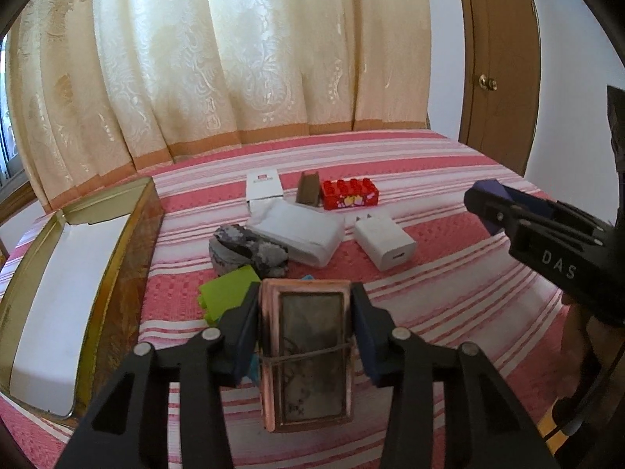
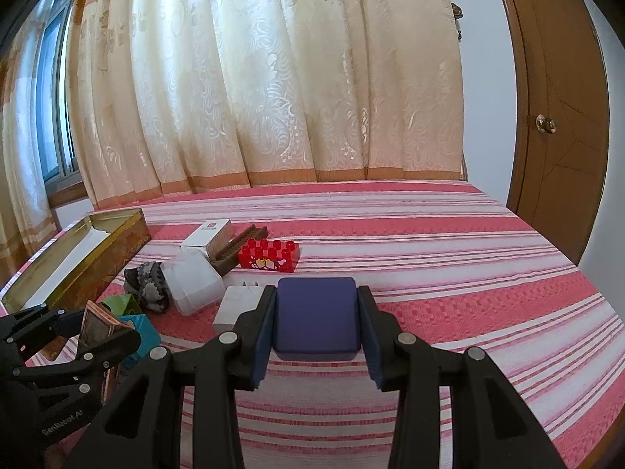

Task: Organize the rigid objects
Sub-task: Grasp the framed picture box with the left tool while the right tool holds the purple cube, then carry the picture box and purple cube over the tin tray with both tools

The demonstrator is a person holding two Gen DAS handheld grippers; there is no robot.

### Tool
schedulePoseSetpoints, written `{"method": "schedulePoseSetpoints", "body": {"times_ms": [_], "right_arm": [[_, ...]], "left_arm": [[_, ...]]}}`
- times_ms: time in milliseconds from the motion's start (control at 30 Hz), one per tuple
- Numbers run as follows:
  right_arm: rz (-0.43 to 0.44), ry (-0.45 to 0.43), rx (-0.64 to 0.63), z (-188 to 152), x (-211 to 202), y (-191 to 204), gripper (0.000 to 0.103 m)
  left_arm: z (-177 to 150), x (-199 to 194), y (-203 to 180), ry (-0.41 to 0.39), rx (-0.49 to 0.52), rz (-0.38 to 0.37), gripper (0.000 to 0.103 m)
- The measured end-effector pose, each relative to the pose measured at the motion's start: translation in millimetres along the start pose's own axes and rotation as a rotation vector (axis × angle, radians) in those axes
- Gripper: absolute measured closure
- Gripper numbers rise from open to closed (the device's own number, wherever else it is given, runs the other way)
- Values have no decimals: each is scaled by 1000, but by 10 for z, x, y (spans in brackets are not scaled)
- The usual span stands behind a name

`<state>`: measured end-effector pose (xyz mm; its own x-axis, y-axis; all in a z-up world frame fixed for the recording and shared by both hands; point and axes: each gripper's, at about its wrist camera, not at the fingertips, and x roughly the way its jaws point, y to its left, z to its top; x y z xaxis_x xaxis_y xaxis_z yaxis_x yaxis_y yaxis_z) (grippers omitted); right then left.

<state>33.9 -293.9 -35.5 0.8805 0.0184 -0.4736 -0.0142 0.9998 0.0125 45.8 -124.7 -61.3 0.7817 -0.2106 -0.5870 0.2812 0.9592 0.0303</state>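
Our left claw is clamped on a small copper frame at the bottom centre; our right claw grips a blue block. The tin at left holds only a white liner, we judge. The red brick, charger and the rest lie on the bed.

The right claw clamps a blue block — red brick beyond.

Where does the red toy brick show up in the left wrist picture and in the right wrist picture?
Left wrist view: red toy brick upper centre, right of the brown comb.
Right wrist view: left of centre, above the gripped blue block.
Shared landmark: the open tin box at left.
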Motion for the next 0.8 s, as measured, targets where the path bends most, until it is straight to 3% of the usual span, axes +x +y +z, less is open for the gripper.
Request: {"method": "schedulePoseSetpoints", "body": {"times_ms": [233,367,800], "right_arm": [[17,-7,-11,-98,-31,68,61],[13,-55,-30,-111,-113,116,61],[45,-141,-31,-134,-237,166,61]], "left_arm": [[-13,-142,42,-84,-28,15,60],[-22,-211,46,-127,-30,22,60],[-51,-335,112,-203,-59,12,60]]}}
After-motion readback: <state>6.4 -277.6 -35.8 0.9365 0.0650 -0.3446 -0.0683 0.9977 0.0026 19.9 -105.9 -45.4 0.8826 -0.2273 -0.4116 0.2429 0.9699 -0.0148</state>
